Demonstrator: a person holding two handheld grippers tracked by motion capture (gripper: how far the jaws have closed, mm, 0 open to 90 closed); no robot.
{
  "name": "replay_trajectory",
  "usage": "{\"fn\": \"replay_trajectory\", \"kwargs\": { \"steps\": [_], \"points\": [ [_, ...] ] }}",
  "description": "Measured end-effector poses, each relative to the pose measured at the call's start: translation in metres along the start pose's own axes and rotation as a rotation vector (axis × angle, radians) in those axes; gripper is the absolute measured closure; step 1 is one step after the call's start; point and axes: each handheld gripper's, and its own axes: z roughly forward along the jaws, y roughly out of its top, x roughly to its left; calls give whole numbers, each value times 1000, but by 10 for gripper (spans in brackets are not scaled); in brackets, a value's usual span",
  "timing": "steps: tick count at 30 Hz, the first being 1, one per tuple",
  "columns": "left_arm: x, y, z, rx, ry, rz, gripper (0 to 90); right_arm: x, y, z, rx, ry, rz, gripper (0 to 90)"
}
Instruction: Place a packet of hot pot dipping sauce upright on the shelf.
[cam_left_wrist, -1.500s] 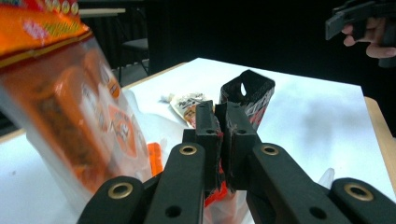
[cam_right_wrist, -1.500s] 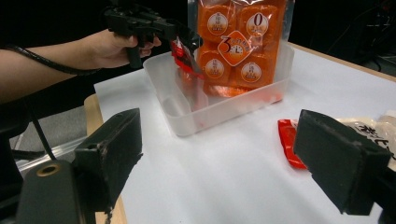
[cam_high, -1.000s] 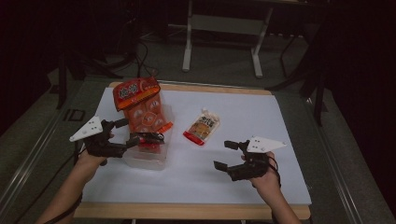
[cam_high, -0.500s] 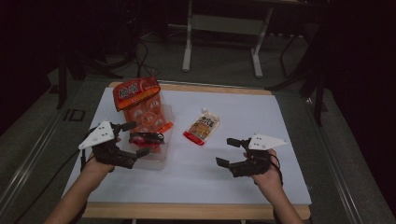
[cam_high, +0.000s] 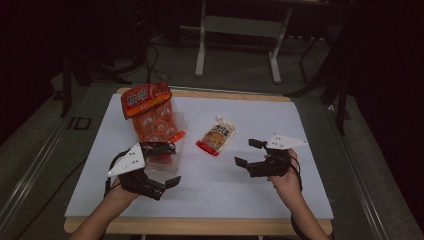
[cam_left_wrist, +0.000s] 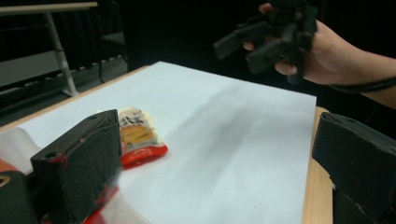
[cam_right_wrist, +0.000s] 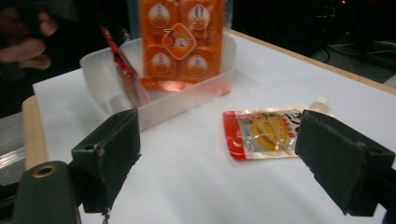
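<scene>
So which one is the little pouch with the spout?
On the white sheet covering the table, look right of the clear plastic tub holding the big orange packet. The small flat pouch lies alone there, red-edged, yellow picture, white spout.

Overall light: dim room, black surroundings; the white sheet (cam_high: 250, 175) is the brightest area.
Source: seems to fall from above onto the table; not seen directly.
Shadows: soft, faint, under the grippers in the high view.
Glare: mild sheen on the orange pack (cam_right_wrist: 181, 42) and the pouch (cam_right_wrist: 266, 133).
Blur: the left gripper view is soft, its jaws smeared at the edges; the hand (cam_left_wrist: 327, 51) is slightly blurred.
Focus: near jaws in both gripper views are out of focus.
Noise: the high view is grainy, with low detail.
</scene>
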Motion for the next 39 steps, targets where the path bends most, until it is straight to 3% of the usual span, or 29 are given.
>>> {"fn": "replay_trajectory", "kwargs": {
  "steps": [8,19,22,33,34,39],
  "points": [
    [-16,-23,13,23,-57,-38,22,-16,-2,15,25,-58,31,107],
    [-33,-49,26,70,-68,-36,22,-46,-3,38,58,-140,63,120],
    [-36,-52,26,65,-65,-35,22,-54,-1,45,65,-172,71,147],
    [-37,-56,24,62,-60,-29,22,-73,4,72,94,-209,79,253],
    [-37,-56,24,65,-61,-24,22,-79,7,77,98,-210,94,302],
    [-40,-55,21,68,-68,3,22,-91,6,91,133,-251,103,321]
  ]
}}
